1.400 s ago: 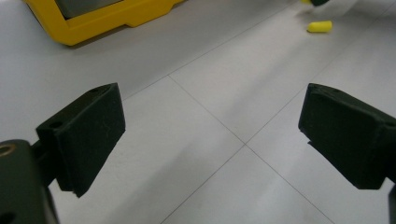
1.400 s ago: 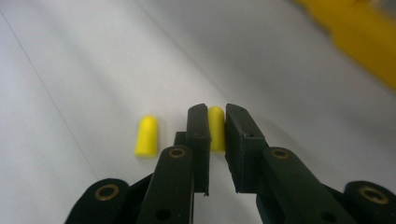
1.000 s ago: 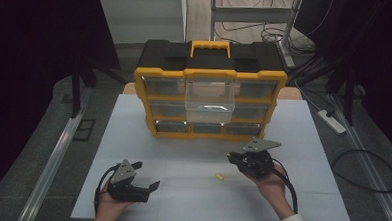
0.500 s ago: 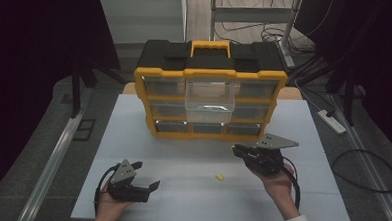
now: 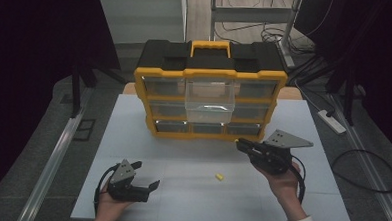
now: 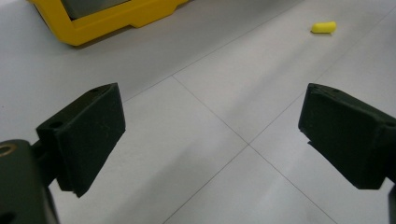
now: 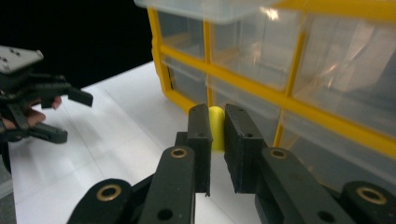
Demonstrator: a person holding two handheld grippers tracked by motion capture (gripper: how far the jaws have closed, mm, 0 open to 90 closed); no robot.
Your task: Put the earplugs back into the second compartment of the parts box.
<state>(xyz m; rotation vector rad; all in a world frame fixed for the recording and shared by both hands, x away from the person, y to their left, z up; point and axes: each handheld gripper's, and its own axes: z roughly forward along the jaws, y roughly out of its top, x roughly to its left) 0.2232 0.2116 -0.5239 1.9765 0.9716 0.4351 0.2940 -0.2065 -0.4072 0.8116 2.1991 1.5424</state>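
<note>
Here, white table (image 5: 182, 140) amid dark room.

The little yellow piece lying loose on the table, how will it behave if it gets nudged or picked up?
The yellow piece looks rounded and stubby, so it may roll. It seems tiny beside the organizer, probably very light. A similar piece sits pinched in the right tool, possibly squashy.

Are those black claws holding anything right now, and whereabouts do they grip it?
The right gripper pinches a small yellow earplug by its sides, its top poking out. The left gripper is open and holds nothing.
</note>
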